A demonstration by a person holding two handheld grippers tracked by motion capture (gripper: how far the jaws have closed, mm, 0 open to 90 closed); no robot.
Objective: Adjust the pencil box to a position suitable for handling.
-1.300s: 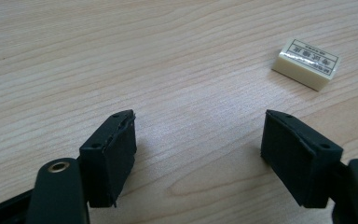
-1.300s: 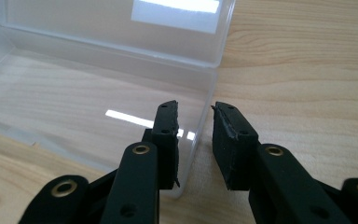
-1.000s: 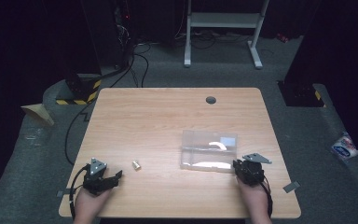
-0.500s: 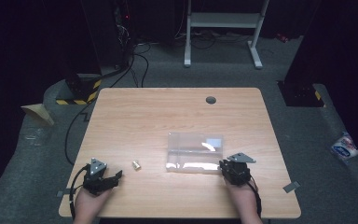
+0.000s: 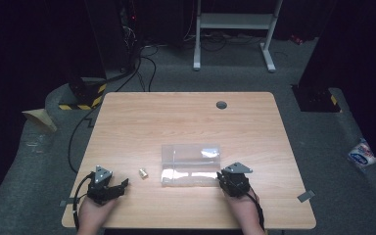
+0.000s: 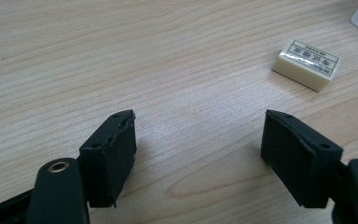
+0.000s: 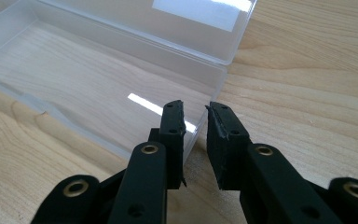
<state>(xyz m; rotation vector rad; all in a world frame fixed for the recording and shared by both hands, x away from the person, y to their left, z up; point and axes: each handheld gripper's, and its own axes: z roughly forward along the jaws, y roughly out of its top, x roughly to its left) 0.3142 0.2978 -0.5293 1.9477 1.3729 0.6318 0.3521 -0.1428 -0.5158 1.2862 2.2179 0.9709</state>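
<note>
A clear plastic box (image 5: 191, 164) lies open on the wooden table (image 5: 176, 117), its lid folded back. My right gripper (image 5: 221, 178) is at the box's right end; in the right gripper view its jaws (image 7: 196, 126) are shut on the end wall of the box (image 7: 98, 79), one jaw inside and one outside. A small cream eraser (image 5: 142, 173) lies left of the box. My left gripper (image 5: 121, 187) rests near the table's front left, open, with nothing between its jaws (image 6: 198, 140). The eraser (image 6: 306, 63) lies ahead of it and to the right.
A round cable hole (image 5: 221, 105) sits at the back of the table. Cables and a yellow-black striped block (image 5: 85, 98) lie on the floor at the left, a white frame (image 5: 235, 22) stands behind, and a packet (image 5: 361, 154) lies at the right.
My right gripper has slid to the left and the clear box has moved with it, closer to the eraser. The left gripper has stayed in place.
</note>
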